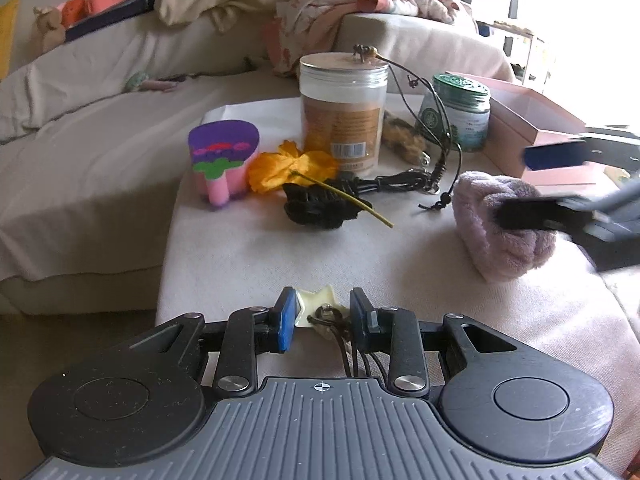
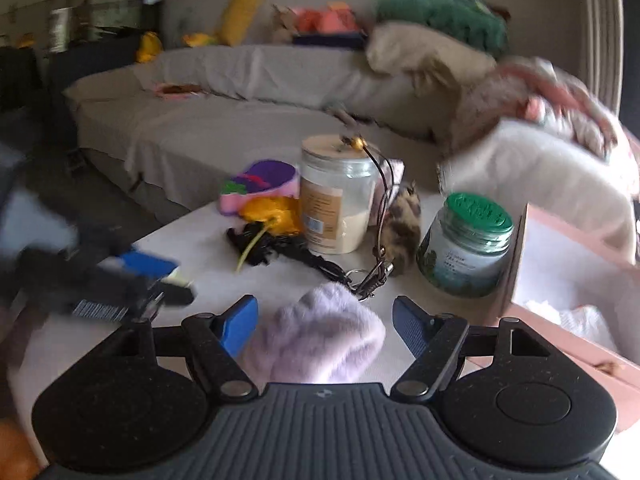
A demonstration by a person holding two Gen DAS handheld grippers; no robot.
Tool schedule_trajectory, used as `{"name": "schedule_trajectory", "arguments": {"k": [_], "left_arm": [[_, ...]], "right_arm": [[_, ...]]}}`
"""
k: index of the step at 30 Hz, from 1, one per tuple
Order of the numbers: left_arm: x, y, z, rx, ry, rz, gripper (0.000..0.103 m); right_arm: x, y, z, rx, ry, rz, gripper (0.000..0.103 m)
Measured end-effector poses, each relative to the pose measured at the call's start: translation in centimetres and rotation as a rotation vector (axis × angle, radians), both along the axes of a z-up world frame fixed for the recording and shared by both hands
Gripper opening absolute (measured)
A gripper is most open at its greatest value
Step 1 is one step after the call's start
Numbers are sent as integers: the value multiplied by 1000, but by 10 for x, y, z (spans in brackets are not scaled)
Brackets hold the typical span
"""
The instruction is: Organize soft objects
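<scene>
Cloth-covered ottoman [image 1: 280, 256] bearing lilac towel [image 1: 508, 232], two jars [image 1: 342, 112], pink box [image 1: 540, 136], foam toy [image 1: 224, 156].

Daylit interior, soft and diffuse. Strongest light from window [image 1: 568, 8] at upper right of left wrist view, blown out to white w/ glare washing over pink box [image 1: 532, 120]. Shadows faint, short. Left wrist view mostly sharp; right gripper [image 1: 552, 184] smeared by motion blur. Right wrist view blurred throughout, esp. left gripper [image 2: 120, 280] and sofa [image 2: 240, 80] background. Fisheye bending toward edges, dark vignette in corners of both.
</scene>
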State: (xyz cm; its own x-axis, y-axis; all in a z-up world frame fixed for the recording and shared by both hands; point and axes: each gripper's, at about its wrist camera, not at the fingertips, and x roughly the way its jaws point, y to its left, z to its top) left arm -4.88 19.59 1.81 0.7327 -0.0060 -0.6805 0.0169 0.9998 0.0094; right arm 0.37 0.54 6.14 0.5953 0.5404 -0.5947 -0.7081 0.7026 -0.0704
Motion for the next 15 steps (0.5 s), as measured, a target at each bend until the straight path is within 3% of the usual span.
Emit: {"name": "schedule_trajectory", "arguments": {"k": [4, 11, 15], "left_arm": [[-2, 0, 1, 4, 10, 0, 34], [-3, -2, 1, -1, 13, 21, 33], [-6, -4, 2, -35, 16, 17, 33]], "right_arm": [[27, 16, -14, -73, 128, -81, 74], [13, -9, -10, -52, 175, -18, 32], [-2, -21, 8, -33, 178, 34, 30]]}}
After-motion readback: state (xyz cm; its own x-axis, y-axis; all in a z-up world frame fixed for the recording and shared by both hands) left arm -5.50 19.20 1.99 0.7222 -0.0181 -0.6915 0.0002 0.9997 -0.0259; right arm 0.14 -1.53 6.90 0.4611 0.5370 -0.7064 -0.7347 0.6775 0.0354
